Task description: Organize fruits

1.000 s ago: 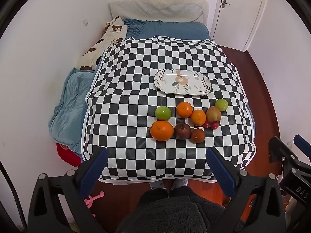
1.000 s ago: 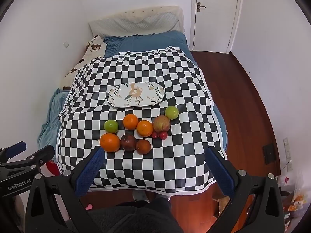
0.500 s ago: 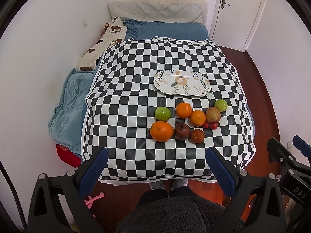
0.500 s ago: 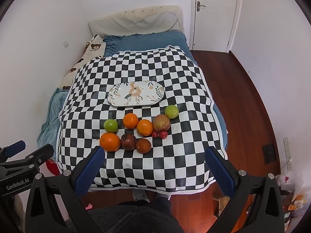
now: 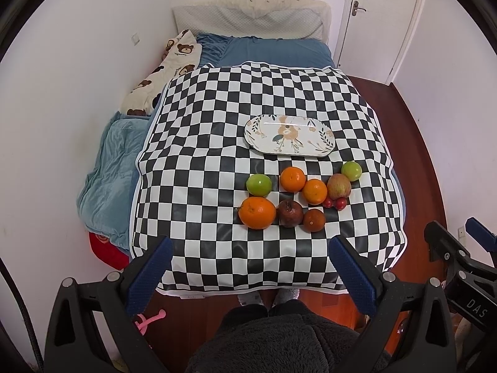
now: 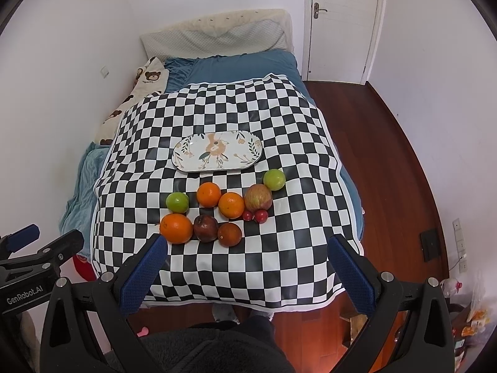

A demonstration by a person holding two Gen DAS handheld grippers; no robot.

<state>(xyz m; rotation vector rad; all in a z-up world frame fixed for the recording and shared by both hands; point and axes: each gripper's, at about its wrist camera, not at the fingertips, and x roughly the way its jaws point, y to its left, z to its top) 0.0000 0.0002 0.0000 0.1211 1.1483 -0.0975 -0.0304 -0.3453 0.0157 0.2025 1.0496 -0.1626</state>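
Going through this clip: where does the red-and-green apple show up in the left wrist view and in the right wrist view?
Left wrist view: the apple lies right of centre, between an orange and the right-hand green fruit.
Right wrist view: the apple lies just right of centre, among the same neighbours.
Shared landmark: the floral oval plate, bare, beyond the fruit on the checkered cloth.

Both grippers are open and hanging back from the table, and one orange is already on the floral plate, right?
Not quite. The floral plate holds nothing; all the fruit, including the nearest orange, lies on the checkered cloth in front of it, as the right wrist view shows. The left gripper and right gripper are open and hanging back.
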